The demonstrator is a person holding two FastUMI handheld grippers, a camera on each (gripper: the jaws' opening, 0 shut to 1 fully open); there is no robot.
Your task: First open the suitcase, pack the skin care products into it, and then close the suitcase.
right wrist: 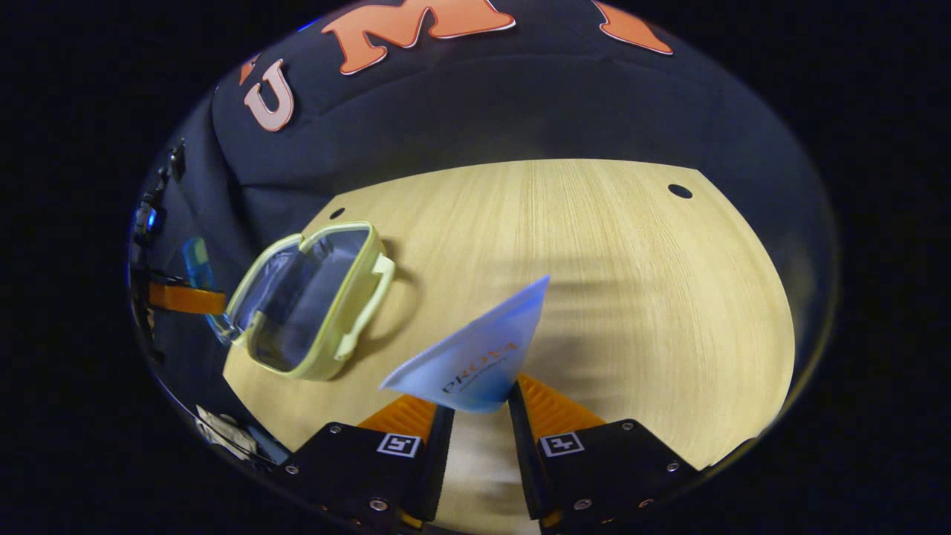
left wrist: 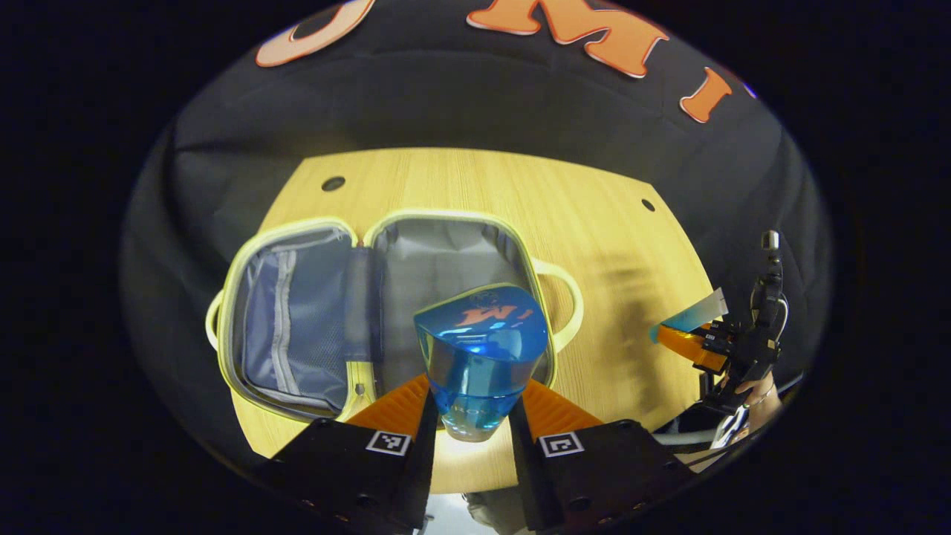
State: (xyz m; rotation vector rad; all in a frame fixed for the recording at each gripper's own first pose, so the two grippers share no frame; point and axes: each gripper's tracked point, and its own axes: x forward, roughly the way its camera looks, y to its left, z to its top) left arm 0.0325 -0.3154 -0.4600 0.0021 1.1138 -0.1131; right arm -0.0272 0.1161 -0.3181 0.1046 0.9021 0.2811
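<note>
Glossy blue bottle (left wrist: 475, 357), matt wood-grain table (left wrist: 594, 223), cloth-lined suitcase (left wrist: 297, 327).

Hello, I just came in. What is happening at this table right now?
A person is packing skin care products into a small suitcase, which lies open on the wooden table. The left gripper is shut on a blue bottle and holds it over the open case. The right gripper is shut on a pale blue tube, above the table to the side of the suitcase. Neither product is inside yet.
</note>
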